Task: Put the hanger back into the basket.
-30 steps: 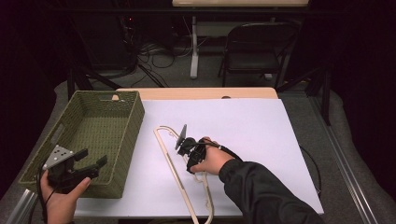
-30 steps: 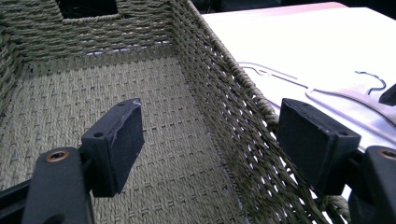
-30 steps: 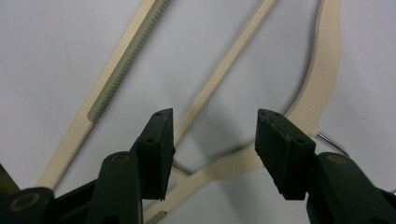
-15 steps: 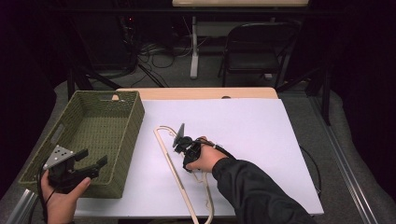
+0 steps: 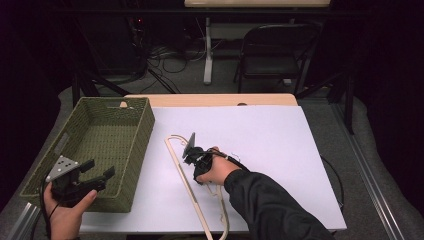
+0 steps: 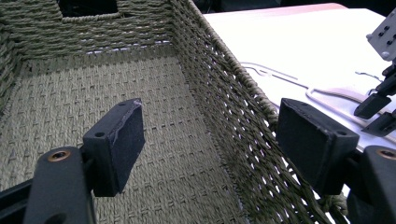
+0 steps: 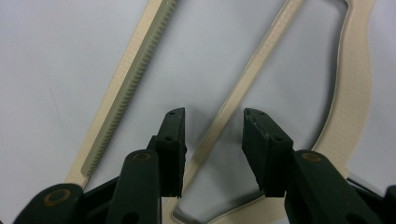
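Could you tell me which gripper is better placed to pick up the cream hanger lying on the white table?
The right gripper: its open jaws straddle a thin bar of the hanger. The left gripper hovers open over the basket.

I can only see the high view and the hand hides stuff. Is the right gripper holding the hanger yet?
Observer: Not yet. In the right gripper view the right gripper is open, jaws on either side of a thin inner bar of the cream hanger, not touching it.
Operator: Is the hanger smooth?
Observer: One bar has a ridged strip along it, clear in the right gripper view.
Operator: What is the other gripper doing?
Observer: The left gripper is open wide, straddling the green woven basket wall: one jaw over the inside, the other outside.
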Demonstrator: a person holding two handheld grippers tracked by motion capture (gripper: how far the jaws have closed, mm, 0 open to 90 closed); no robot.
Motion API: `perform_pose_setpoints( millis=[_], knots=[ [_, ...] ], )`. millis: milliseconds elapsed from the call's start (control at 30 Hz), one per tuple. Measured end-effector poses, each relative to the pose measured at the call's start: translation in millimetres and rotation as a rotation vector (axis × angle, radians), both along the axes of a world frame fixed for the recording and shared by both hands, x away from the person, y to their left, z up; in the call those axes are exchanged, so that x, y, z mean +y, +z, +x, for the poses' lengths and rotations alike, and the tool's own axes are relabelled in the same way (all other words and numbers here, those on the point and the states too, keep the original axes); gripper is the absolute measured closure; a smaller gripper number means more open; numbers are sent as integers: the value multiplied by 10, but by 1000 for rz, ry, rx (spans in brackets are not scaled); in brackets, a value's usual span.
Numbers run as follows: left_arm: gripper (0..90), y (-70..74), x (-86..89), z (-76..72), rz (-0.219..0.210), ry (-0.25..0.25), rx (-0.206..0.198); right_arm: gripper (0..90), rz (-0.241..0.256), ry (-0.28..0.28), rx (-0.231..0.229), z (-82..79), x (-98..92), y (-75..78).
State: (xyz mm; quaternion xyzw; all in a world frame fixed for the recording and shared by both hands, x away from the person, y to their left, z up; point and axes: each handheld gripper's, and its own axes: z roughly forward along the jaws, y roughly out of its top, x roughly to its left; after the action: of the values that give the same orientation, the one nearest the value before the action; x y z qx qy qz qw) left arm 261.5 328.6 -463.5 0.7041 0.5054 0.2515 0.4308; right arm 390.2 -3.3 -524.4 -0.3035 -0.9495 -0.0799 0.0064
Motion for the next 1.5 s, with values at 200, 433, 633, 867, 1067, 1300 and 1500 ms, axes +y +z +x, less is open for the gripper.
perform_pose_setpoints(
  millis=[200, 433, 633, 867, 1067, 1300, 1500],
  knots=[
    [239, 1, 15, -3, -1, 2, -2, 629, -17, 9, 6, -9, 15, -17],
    [239, 0, 12, -2, -1, 1, -2, 665, -26, 10, -8, -15, 30, -36],
    [240, -4, 15, -1, -2, 4, -2, 726, -40, -2, -21, -14, 30, -36],
    [240, -4, 23, -6, -3, 5, -3, 789, -55, -35, 9, 8, -14, -33],
    [240, 1, 32, -12, -2, 9, -4, 857, -41, -20, 39, 30, -144, -49],
    [242, 1, 20, -10, 1, 8, -4, 859, -52, 11, 52, 13, -196, -10],
    [243, 2, 26, -10, 0, 8, -6, 859, -49, 26, 40, -9, -211, 11]
  ],
)
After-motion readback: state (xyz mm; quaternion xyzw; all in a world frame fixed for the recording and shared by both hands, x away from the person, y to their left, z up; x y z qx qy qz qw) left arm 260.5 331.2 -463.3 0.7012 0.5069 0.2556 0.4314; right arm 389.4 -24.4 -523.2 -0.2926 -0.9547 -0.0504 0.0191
